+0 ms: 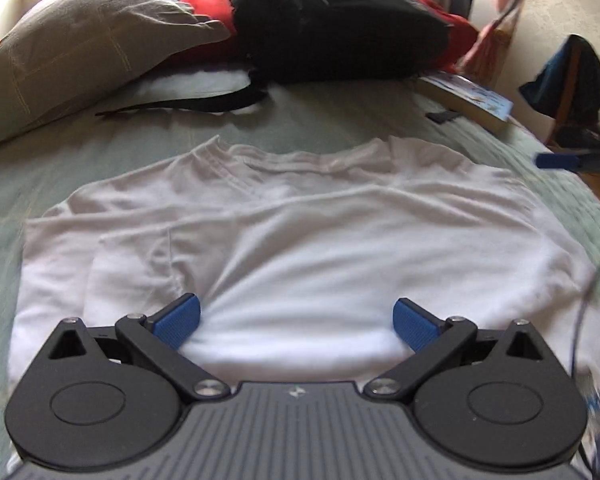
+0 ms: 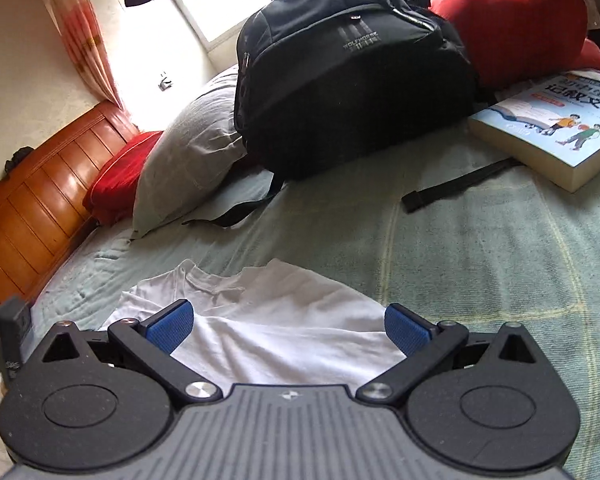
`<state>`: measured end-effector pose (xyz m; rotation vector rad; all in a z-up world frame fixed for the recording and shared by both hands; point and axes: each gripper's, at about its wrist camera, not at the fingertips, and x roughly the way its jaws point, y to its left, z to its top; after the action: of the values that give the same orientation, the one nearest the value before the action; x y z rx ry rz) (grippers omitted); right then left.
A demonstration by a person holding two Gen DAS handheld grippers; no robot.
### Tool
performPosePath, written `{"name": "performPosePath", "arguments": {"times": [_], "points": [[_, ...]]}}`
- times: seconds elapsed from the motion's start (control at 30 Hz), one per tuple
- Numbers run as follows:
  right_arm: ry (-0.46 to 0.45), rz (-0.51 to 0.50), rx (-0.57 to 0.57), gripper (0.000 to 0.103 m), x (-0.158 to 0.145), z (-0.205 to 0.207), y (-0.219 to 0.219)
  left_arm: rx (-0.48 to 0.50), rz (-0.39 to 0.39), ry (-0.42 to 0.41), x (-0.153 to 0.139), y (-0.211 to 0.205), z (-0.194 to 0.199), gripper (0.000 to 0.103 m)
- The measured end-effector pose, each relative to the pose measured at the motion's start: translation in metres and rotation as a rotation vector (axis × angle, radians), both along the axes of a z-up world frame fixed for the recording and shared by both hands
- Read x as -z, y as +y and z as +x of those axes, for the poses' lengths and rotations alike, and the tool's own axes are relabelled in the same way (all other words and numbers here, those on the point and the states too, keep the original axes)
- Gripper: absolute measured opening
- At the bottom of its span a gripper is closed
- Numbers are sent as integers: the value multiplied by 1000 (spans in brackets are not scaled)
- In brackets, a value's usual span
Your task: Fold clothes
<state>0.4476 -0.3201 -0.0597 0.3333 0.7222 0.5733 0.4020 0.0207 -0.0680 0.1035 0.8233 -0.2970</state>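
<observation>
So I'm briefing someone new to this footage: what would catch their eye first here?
Probably the white T-shirt, spread on the green bedspread right ahead of both grippers, whose blue-padded jaws stand wide open and empty. Behind it, a big black backpack dominates the far side of the bed, with a grey pillow to its left and a thick book to its right.

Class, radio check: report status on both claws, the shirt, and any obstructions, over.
Left claw open, empty, above shirt. Right claw open, empty. White T-shirt partly folded on bed. Backpack and book beyond, not blocking.
</observation>
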Motion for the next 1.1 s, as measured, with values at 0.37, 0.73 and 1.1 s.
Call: {"name": "performPosePath", "arguments": {"times": [0.37, 0.73, 1.1], "points": [[159, 39, -200, 103, 14, 5, 30, -81, -18, 47, 8, 28, -1, 102], [235, 32, -88, 103, 14, 7, 3, -97, -103, 52, -20, 9, -5, 102], [324, -74, -238, 103, 13, -1, -6, 162, -34, 127, 13, -92, -9, 102]]}}
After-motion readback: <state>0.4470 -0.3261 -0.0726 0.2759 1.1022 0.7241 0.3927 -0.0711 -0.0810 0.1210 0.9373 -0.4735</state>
